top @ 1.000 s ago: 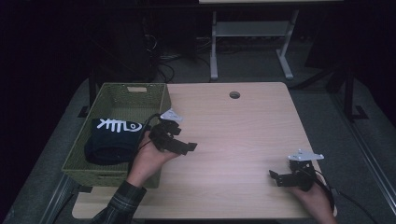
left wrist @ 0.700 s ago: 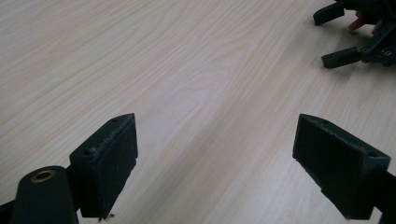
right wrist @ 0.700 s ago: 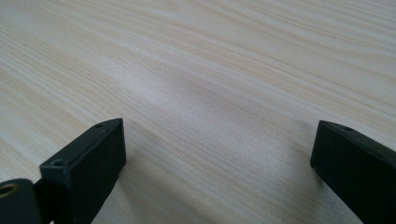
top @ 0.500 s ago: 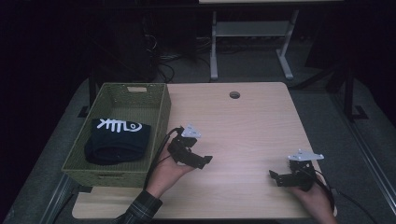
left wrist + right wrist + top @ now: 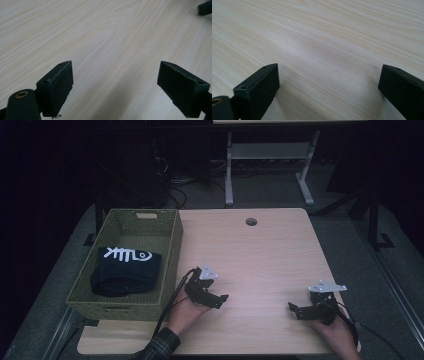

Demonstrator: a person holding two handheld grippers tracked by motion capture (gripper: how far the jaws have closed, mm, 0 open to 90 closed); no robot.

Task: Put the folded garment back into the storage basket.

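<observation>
My left gripper [image 5: 220, 299] rests low over the light wooden table [image 5: 260, 255], just right of the green woven basket [image 5: 170, 265]. Its jaws stand wide apart with bare wood between them [image 5: 115, 82]. A folded black cloth with a white fish-bone print [image 5: 126, 269] lies inside the basket. My right gripper [image 5: 294, 309] sits near the table's front right corner, open, its fingers [image 5: 259, 90] just above the wood with nothing between them. The far tip of the other gripper [image 5: 205, 7] shows at the top right of the left gripper view.
A round cable hole [image 5: 251, 221] is in the table near its far edge. A white metal table frame [image 5: 267, 160] stands on the dark floor behind. Cables trail from both grippers toward the front edge.
My left gripper has moved away from the basket's right rim, right and toward the front, down onto the table. The right gripper has stayed in place.
</observation>
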